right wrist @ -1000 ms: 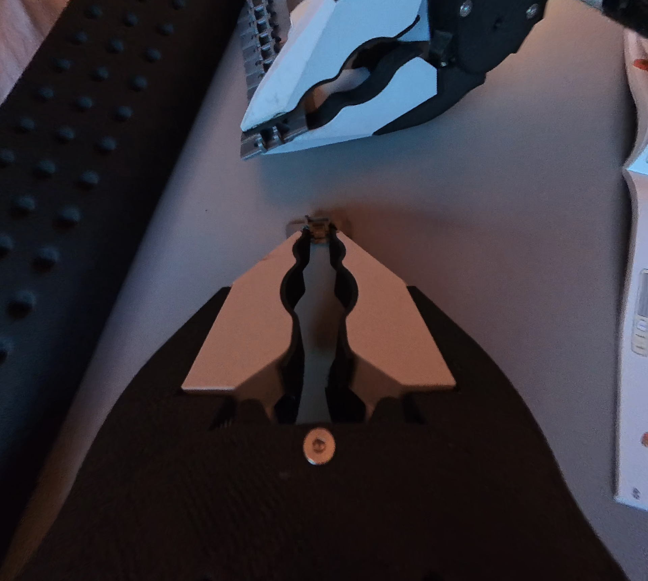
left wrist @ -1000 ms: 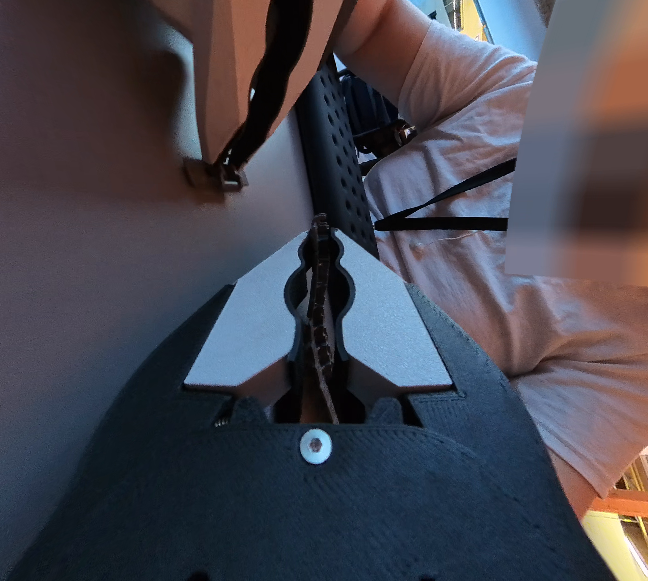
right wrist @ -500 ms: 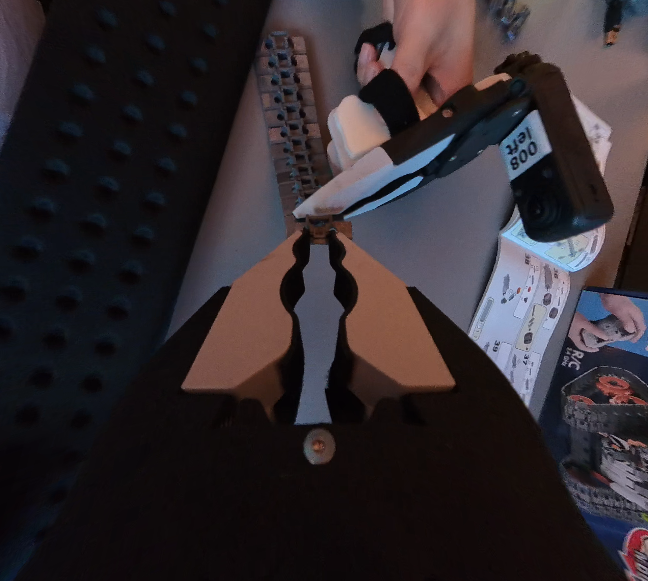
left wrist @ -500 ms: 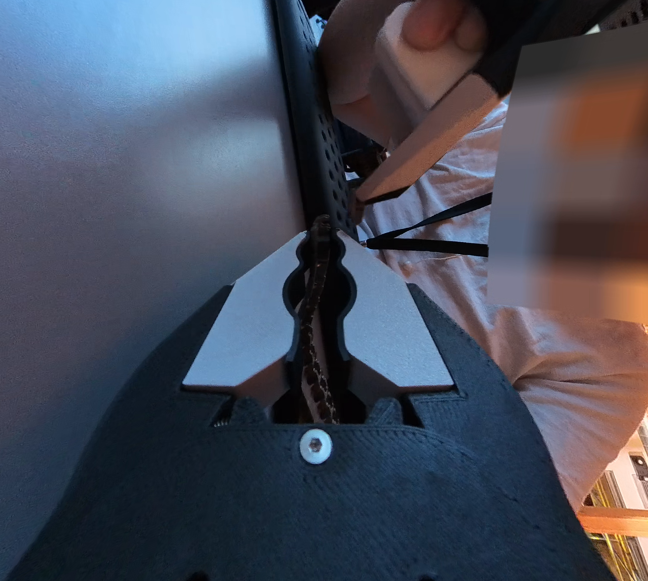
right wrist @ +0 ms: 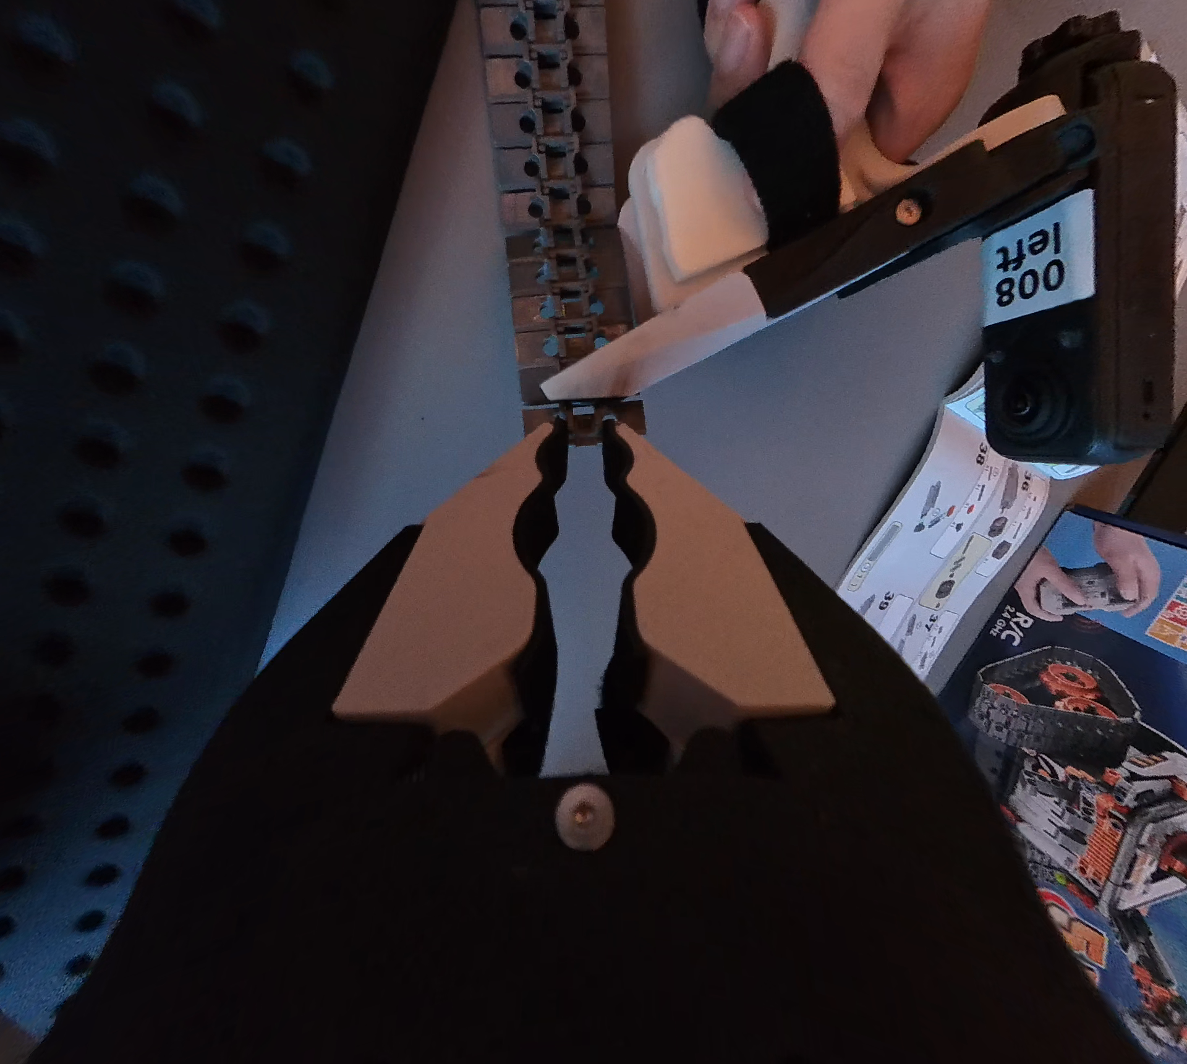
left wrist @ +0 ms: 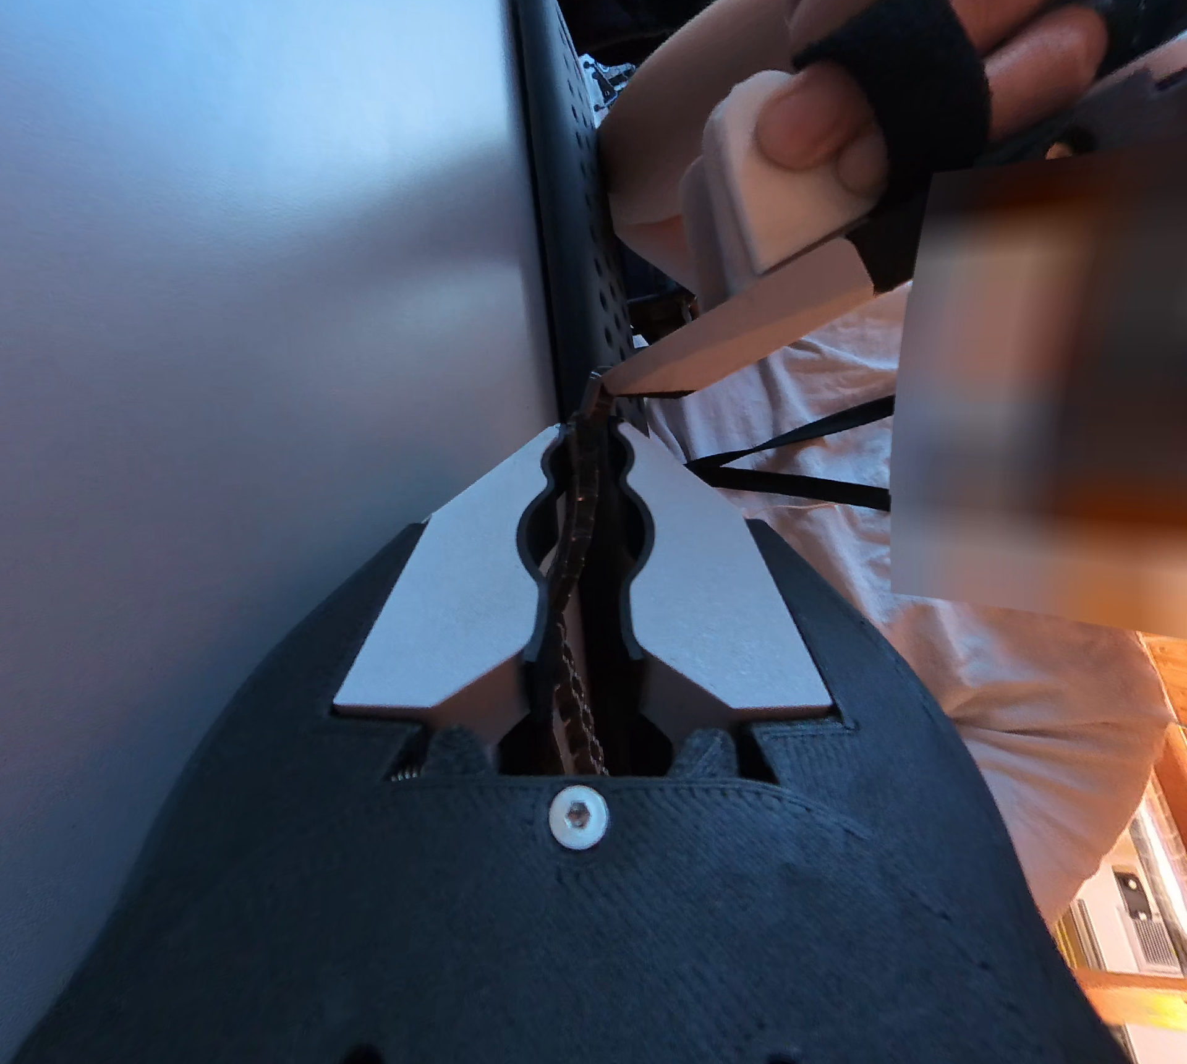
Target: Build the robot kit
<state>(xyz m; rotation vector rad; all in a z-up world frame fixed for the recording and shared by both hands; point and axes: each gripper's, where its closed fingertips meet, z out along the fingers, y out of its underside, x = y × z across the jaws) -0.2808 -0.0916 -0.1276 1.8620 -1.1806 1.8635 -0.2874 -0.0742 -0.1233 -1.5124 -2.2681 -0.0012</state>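
Your grippers meet tip to tip over bare grey table (right wrist: 411, 391), hemmed by the studded black mat (right wrist: 160, 262) and a booklet (right wrist: 950, 558). Your left gripper (left wrist: 588, 429) pinches the grey linked track strip (right wrist: 552, 134) edge-on; your right gripper (right wrist: 584, 429) nips its end link.

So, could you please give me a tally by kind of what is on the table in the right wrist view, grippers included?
Grippers: 2, the right gripper and the left gripper.
Linked track strips: 1, the track strip, whose near end link sits in the right gripper's tips.
Instruction booklets: 1, the booklet.
Printed boxes: 1, the blue box.
Studded black mats: 1, the black mat.
Total: 6.
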